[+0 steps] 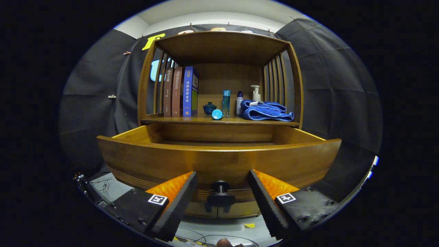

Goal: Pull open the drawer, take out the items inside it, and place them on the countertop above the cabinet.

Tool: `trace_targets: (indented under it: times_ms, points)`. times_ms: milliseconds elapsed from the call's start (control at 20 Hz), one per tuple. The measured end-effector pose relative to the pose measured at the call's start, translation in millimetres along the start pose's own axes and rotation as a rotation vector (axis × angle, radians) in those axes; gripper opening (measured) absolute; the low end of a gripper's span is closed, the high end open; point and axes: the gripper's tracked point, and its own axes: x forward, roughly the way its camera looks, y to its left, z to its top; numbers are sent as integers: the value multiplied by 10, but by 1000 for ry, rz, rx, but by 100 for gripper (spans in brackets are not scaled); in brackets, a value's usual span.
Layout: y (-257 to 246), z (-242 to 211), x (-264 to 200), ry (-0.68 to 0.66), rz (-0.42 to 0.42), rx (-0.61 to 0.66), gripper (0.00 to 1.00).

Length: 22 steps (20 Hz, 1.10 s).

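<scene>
Hand-held gripper (222,200) hangs released, fingers astride the knob (221,195) of the pulled-out drawer (219,159); reaching in blind risks clipping its front.

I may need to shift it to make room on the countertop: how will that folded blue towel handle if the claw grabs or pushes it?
The blue towel looks soft and loosely folded, so it would probably sag and unfold if pinched by one layer. Pushed, it likely bunches rather than slides. The claw is open around the drawer knob.

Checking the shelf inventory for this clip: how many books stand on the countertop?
3. All upright at the countertop left end: two brown books, then a blue book beside the teacup. Tongs open around the drawer knob.
</scene>
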Motion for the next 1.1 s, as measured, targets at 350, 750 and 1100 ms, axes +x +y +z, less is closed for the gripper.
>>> trace_targets:
  times_ms: [350,750,1100]
  points:
    - [92,115,444,-8,-24,-3,100]
    - [113,169,923,-2,-27,-2,100]
    - [137,145,1293,22,-26,-31,100]
